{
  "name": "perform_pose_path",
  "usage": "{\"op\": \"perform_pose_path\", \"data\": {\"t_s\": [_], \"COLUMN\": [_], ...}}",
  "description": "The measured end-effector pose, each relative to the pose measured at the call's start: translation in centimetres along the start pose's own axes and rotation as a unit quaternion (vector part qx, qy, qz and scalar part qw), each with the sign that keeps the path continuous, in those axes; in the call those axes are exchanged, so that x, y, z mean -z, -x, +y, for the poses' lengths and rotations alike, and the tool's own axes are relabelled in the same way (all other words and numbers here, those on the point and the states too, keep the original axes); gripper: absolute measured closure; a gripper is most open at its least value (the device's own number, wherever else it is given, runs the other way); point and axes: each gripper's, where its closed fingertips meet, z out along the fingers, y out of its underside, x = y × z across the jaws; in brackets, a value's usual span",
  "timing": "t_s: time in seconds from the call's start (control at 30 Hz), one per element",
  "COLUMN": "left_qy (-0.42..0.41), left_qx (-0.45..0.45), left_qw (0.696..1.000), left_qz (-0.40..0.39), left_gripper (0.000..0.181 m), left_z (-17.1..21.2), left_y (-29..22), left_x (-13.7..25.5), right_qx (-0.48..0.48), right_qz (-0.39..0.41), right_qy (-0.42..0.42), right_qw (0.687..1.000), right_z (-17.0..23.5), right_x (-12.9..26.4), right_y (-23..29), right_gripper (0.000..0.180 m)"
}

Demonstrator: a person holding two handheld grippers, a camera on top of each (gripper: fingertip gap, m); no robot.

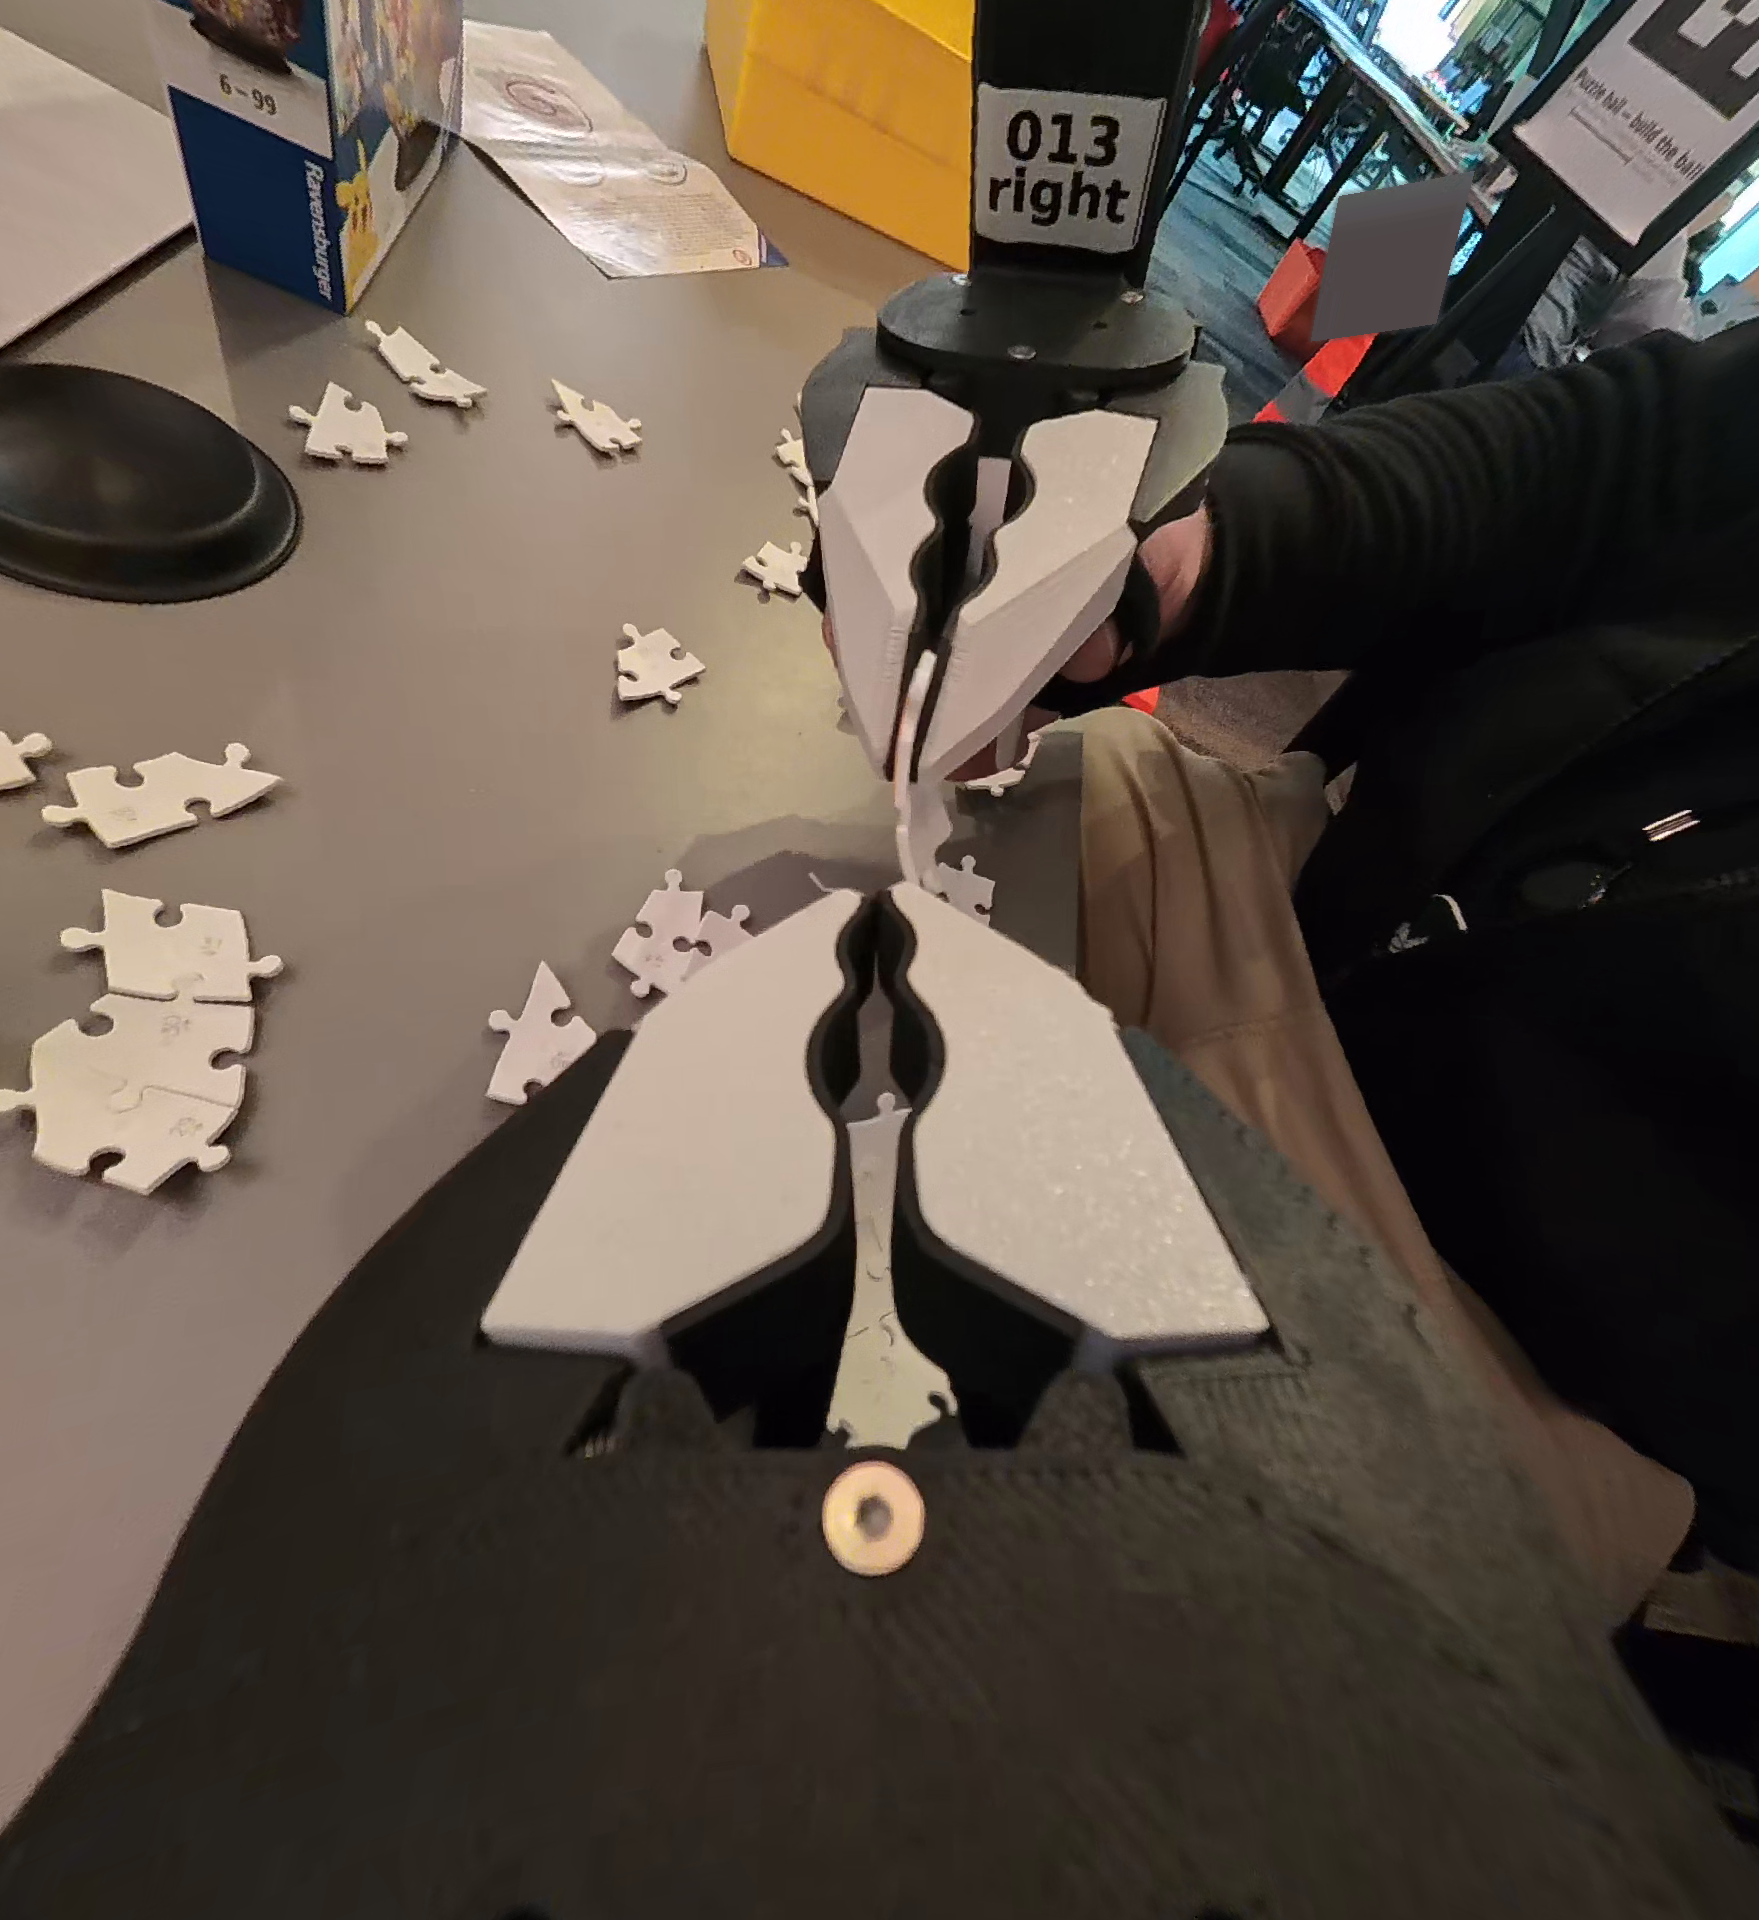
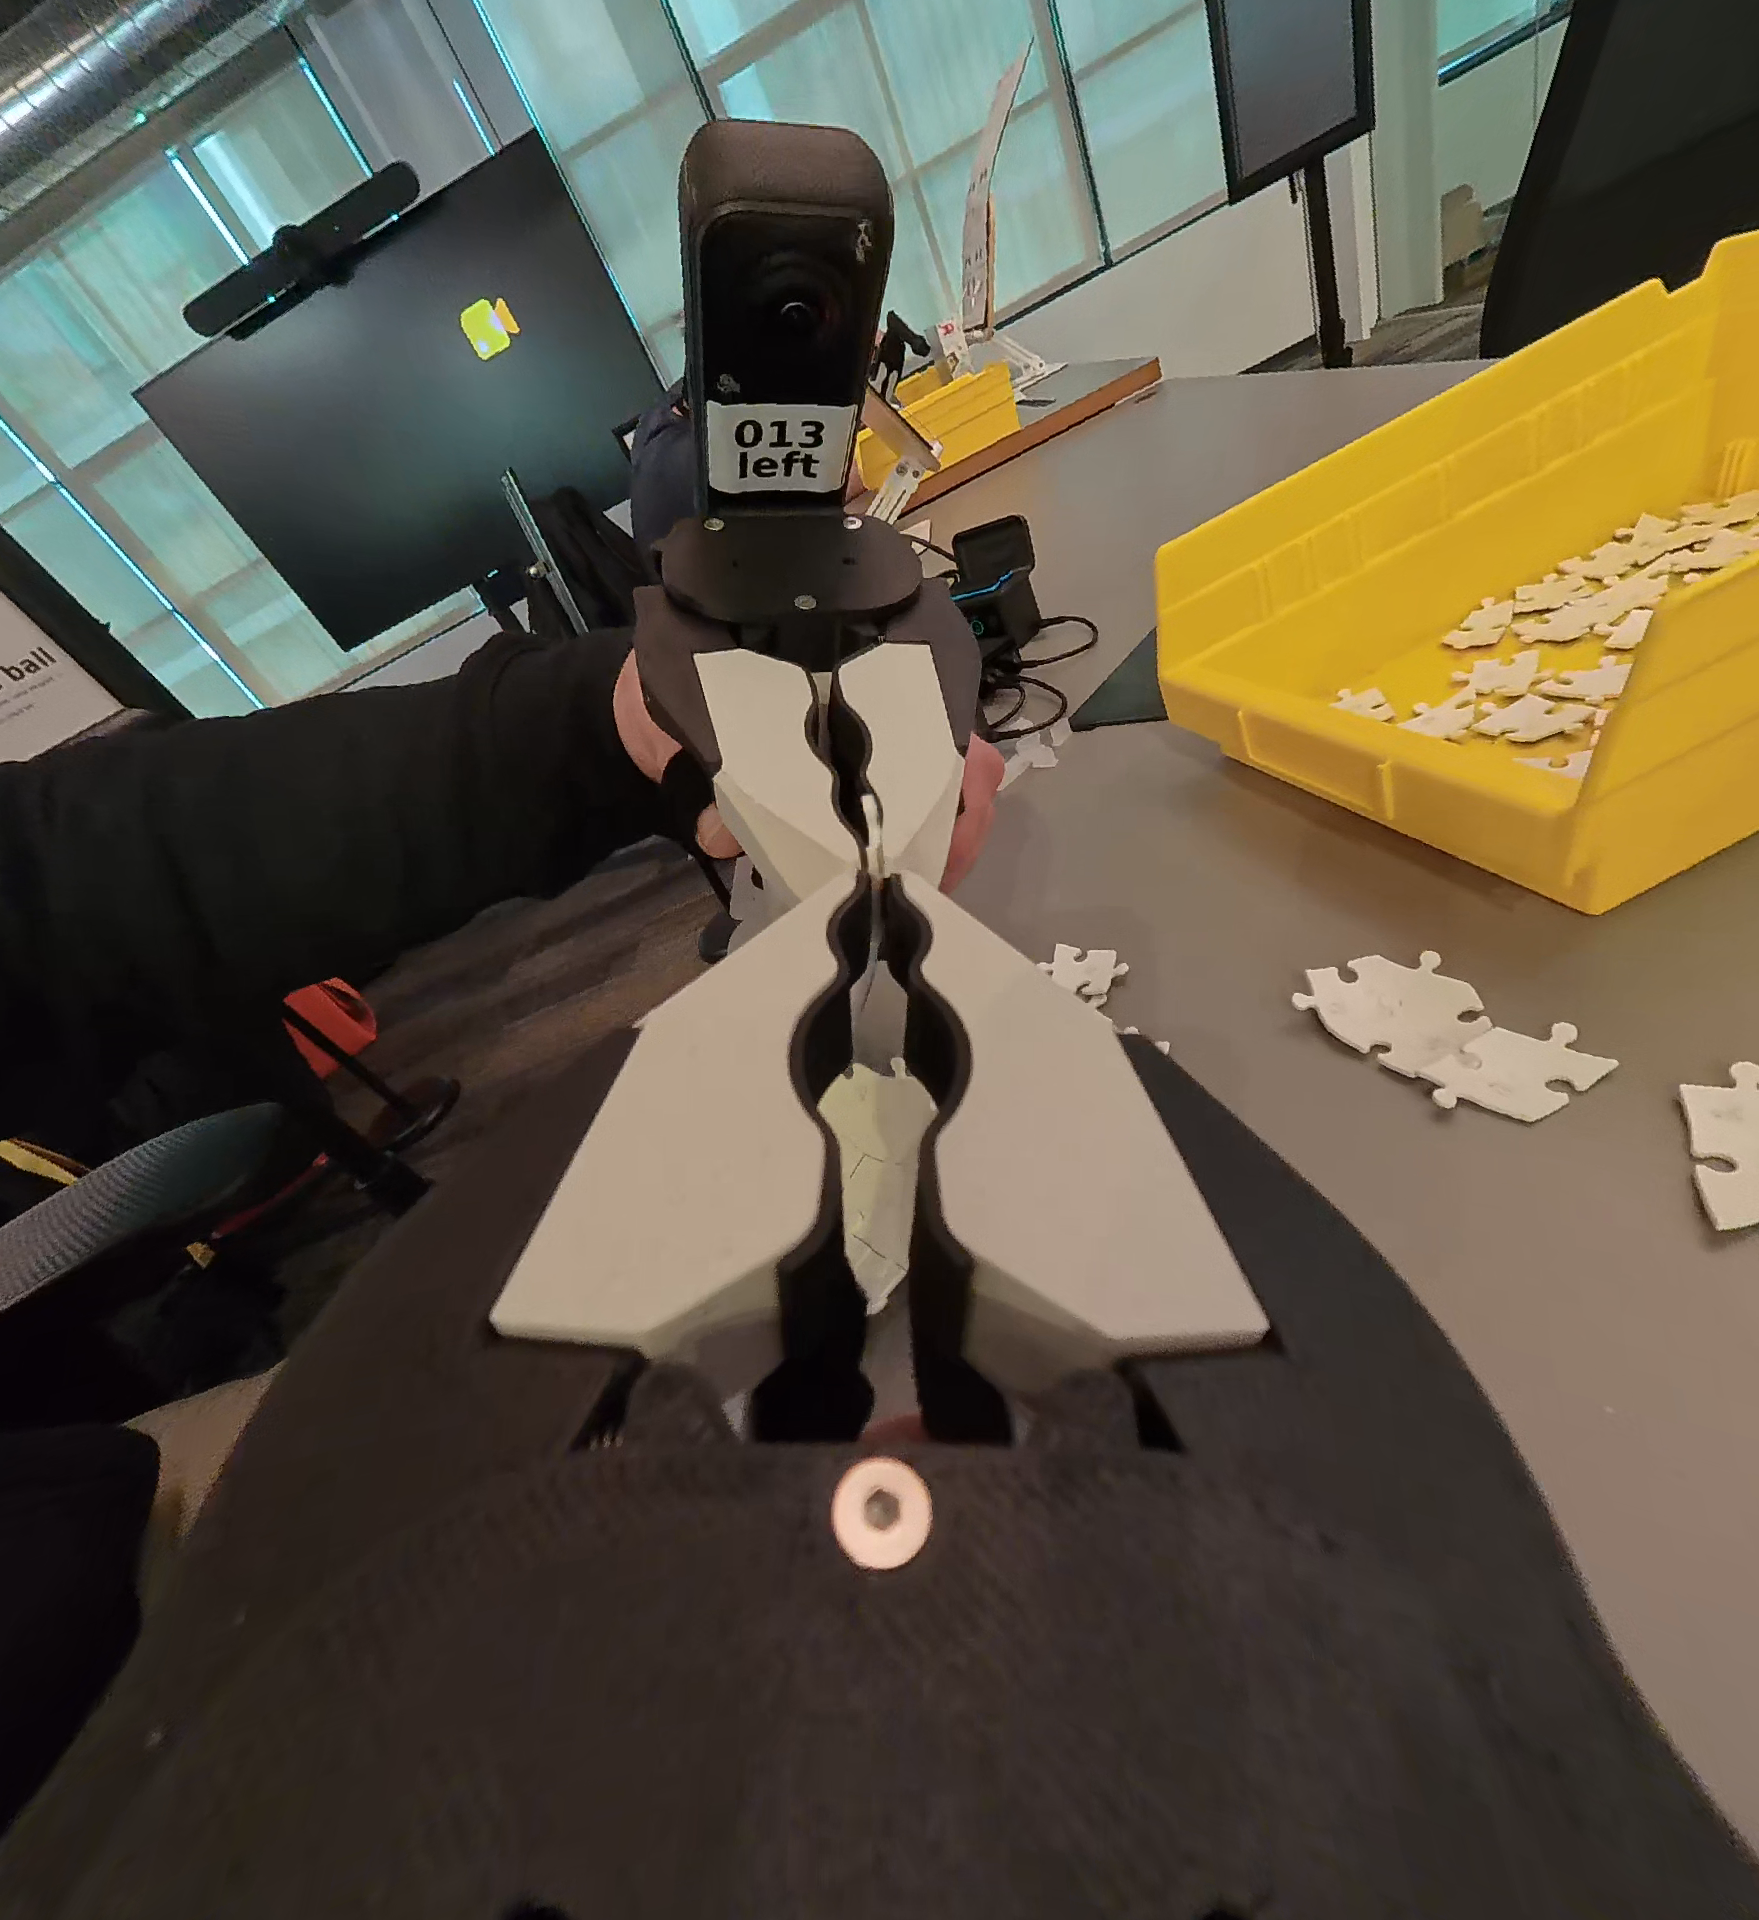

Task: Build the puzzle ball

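Note:
My two grippers meet tip to tip above the front edge of the grey table (image 1: pixel 439 582). My left gripper (image 1: pixel 880 899) is shut on a white strip of joined puzzle pieces (image 1: pixel 875 1247) held edge-on between its jaws. My right gripper (image 1: pixel 919 774) faces it, shut on another white puzzle piece (image 1: pixel 925 831) that sticks out past its tips and reaches the left fingertips. In the right wrist view, my right gripper (image 2: pixel 870 883) holds its white piece (image 2: pixel 875 1164), and the left gripper (image 2: pixel 870 847) sits just beyond, tips almost touching.
Loose white pieces (image 1: pixel 657 665) and a joined cluster (image 1: pixel 142 1039) lie on the table. A black dish-shaped stand (image 1: pixel 96 478), the puzzle box (image 1: pixel 303 135) and a leaflet (image 1: pixel 626 177) are at the back. A yellow bin (image 2: pixel 1477 727) holds several pieces. My left and right fingertips are right by each other.

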Motion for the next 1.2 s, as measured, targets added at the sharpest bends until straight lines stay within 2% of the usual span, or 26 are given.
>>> {"op": "perform_pose_path", "data": {"t_s": [0.07, 0.1, 0.17, 0.23, 0.3, 0.43, 0.57, 0.7, 0.8, 0.9, 1.03, 1.1, 1.2], "left_qy": [-0.007, -0.019, -0.032, -0.032, -0.047, -0.037, 0.015, 0.085, 0.140, 0.175, 0.213, 0.237, 0.263], "left_qx": [0.004, 0.017, 0.024, 0.022, 0.017, 0.007, 0.008, 0.010, 0.007, -0.006, -0.019, -0.013, -0.009], "left_qw": [1.000, 0.999, 0.999, 0.999, 0.998, 0.999, 1.000, 0.996, 0.990, 0.984, 0.974, 0.969, 0.963], "left_qz": [0.011, 0.027, 0.036, 0.038, 0.034, 0.024, 0.013, -0.003, -0.012, -0.032, -0.068, -0.072, -0.067], "left_gripper": [0.180, 0.170, 0.164, 0.166, 0.176, 0.178, 0.178, 0.178, 0.178, 0.176, 0.150, 0.144, 0.144], "left_z": [-0.1, -0.3, -0.5, -0.4, -1.0, -0.9, 0.2, 1.8, 3.3, 4.3, 6.0, 7.2, 8.7], "left_y": [-0.3, -0.7, -0.9, -1.2, -1.2, -0.9, -0.6, -0.2, 0.1, 0.7, 2.0, 2.4, 2.8], "left_x": [0.2, 0.3, 0.1, -0.4, -0.6, -0.7, -0.7, -0.8, -1.2, -1.2, -0.4, -0.4, -0.9], "right_qx": [0.004, 0.006, 0.010, 0.015, 0.019, 0.033, 0.069, 0.088, 0.084, 0.054, 0.047, 0.038, 0.038], "right_qz": [0.001, 0.001, 0.002, 0.002, -0.002, 0.004, 0.005, 0.017, 0.014, 0.015, 0.026, 0.024, 0.022], "right_qy": [-0.004, -0.010, -0.013, -0.013, -0.015, 0.005, 0.061, 0.157, 0.202, 0.211, 0.215, 0.212, 0.218], "right_qw": [1.000, 1.000, 1.000, 1.000, 1.000, 0.999, 0.996, 0.983, 0.976, 0.976, 0.975, 0.976, 0.975], "right_z": [-0.2, -0.4, -0.5, -0.5, -0.5, -0.3, 0.5, 2.9, 4.4, 5.2, 6.2, 6.5, 7.1], "right_x": [0.1, 0.2, 0.2, 0.1, 0.1, 0.1, 0.1, -0.2, -0.3, -0.7, -0.6, -0.6, -0.6], "right_y": [0.0, 0.0, 0.1, 0.2, 0.5, 0.5, 0.7, 0.1, -0.3, -0.9, -1.9, -2.2, -2.4], "right_gripper": [0.179, 0.179, 0.179, 0.179, 0.179, 0.178, 0.170, 0.179, 0.179, 0.180, 0.180, 0.180, 0.179]}}
